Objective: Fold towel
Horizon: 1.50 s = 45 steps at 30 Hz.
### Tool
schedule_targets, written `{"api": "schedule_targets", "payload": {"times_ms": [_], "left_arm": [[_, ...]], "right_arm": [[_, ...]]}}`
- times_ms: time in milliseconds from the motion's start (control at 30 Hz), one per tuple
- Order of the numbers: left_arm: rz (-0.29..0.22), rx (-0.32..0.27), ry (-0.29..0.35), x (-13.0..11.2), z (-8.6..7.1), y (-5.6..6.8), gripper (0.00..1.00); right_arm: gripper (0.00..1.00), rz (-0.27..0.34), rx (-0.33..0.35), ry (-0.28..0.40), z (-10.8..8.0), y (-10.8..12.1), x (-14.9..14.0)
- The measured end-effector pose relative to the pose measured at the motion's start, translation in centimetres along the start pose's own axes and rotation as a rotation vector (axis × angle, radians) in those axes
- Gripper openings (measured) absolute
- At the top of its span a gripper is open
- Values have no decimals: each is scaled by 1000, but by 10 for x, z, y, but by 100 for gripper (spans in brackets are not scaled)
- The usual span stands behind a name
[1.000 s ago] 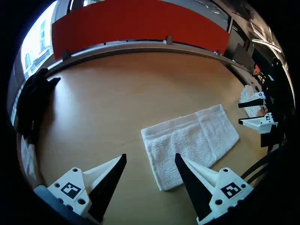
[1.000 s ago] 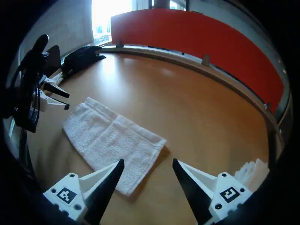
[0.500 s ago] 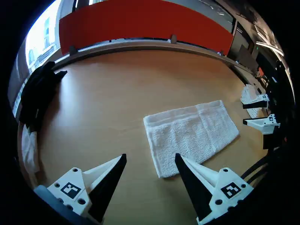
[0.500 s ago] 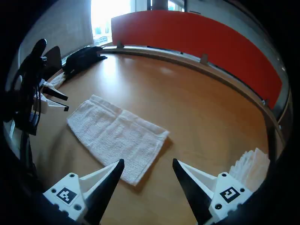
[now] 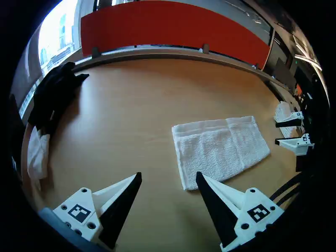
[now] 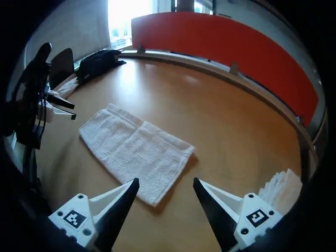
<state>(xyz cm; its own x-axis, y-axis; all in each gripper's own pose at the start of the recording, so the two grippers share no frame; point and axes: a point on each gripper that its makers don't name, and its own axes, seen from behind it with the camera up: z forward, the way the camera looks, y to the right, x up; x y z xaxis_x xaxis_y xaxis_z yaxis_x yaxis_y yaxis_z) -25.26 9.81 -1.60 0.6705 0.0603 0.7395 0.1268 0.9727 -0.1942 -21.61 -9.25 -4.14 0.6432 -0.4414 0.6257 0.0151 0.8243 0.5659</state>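
- wooden counter spreads out under both cameras, with a long red panel standing along its far edge.
- far left in the left gripper view, a black bundle lies on the counter by the window. a crumpled white cloth sits just below it, near the edge.
- my left claw points across the wood with its jaws spread wide and nothing held. the near corner of the towel shows just inside its right finger.
- right of centre the towel lies flat on the counter, folded into a rectangle, with a seam line crossing it.
- further right i see my right claw from the side, just beside the towel's right end, with its jaws apart and empty.
- in the right gripper view that claw's fingers stand wide apart, gripping nothing, and the towel's near corner shows between them.
- at the right edge of the counter sits a stack of white cloths.
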Motion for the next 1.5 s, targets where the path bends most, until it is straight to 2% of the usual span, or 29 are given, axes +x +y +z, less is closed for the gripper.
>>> {"api": "schedule_targets", "payload": {"times_ms": [467,1067,1267,1500], "left_arm": [[-41,50,-5,-24,-20,-15,96],[-53,102,-24,-53,-47,-34,96],[-69,111,-31,-61,-53,-39,96],[-80,115,-35,-66,-57,-43,96]], "right_arm": [[100,-49,30,-19,4,-3,-3],[98,-87,64,-87,16,-13,-41],[90,-89,75,-108,19,-13,-51],[61,-104,115,-134,17,-18,-59]]}}
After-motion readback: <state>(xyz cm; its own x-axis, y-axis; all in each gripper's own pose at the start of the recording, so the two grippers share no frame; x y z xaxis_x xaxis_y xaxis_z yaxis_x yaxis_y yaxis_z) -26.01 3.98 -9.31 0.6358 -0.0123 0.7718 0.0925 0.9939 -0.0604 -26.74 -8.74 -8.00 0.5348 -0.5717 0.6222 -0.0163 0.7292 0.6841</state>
